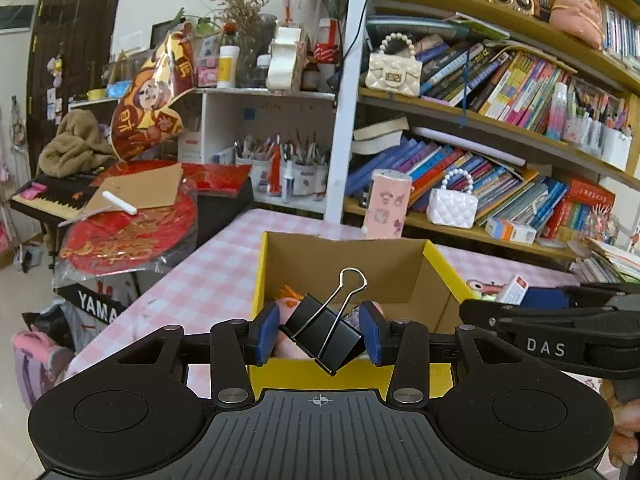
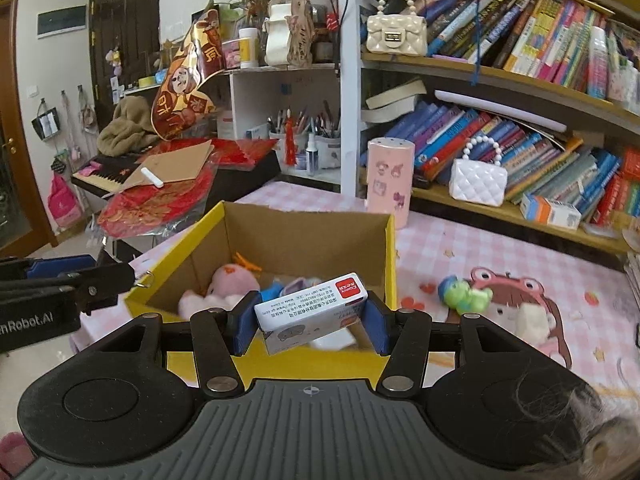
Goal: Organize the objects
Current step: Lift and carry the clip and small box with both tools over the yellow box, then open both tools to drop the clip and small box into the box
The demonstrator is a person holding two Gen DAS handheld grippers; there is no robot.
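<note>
The left hand-held gripper point(image 1: 322, 334) has its 2 blue pads closed on a black binder clip point(image 1: 326, 330), which sits tilted between them with 1 wire handle sticking up. It hangs over the near edge of a yellow cardboard box point(image 1: 436, 258) that stands open on the table point(image 1: 216, 256), which is covered in a pink checked cloth. A pink soft toy point(image 1: 290, 304) lies inside the box, partly hidden behind the clip.

The right hand-held gripper point(image 2: 310, 322) is clamped on a small white carton with a red end panel point(image 2: 312, 308), held at a slant above the near wall of the same box point(image 2: 390, 256). Inside the box lie the pink soft toy point(image 2: 224, 284) and some smaller items that are hard to make out. To the right of the box, on the table point(image 2: 432, 240), a small green and blue toy point(image 2: 464, 294) rests apart from it. A pink cylinder with stickers point(image 2: 390, 182) stands just behind the box, beside the bookshelf point(image 2: 500, 210).
</note>
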